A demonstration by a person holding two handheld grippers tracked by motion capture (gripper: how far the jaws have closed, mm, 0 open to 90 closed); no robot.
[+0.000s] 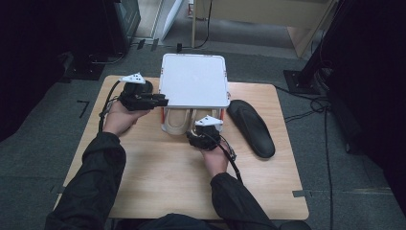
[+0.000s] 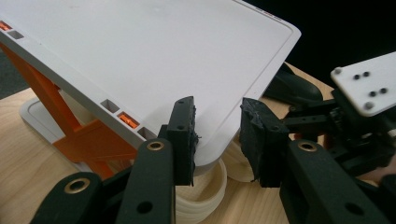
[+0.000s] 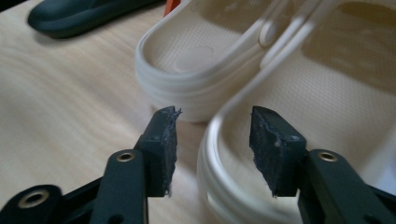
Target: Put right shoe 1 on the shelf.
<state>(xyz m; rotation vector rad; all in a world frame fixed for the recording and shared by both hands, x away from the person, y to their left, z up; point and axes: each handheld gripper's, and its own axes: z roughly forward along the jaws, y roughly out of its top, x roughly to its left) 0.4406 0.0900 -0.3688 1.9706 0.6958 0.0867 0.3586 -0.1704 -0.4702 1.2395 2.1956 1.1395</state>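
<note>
Pair of cream moulded-foam clogs [image 3: 261, 93] with heel straps and pebbled footbeds, side by side under the raised white flat plastic lid [image 1: 194, 79] of a box with orange struts [image 2: 88, 140], table centre, heels toward 6 o'clock. Footbed of one clog carries a round embossed mark (too blurred to read). No legible brand or writing on clogs, lid or box.

Right gripper [image 3: 212, 140]: jaws apart, straddling the heel rim of the nearer clog, pads not pressing on it; no earlier look to compare. In the high view it sits at the clogs' 6 o'clock, right hand [image 1: 214, 160] behind it.

Left gripper [image 2: 217, 140]: jaws clamped on the near corner edge of the white lid, holding it tilted up (one pad flat on the top face, the other at the rim). In the high view it is at the lid's 9 o'clock, left hand [image 1: 119, 117] holding it.

Black foam insole-shaped sandal [image 1: 251, 127] lies flat at the box's 3 to 4 o'clock, apart from it. All on a light wooden table [image 1: 163, 187].
</note>
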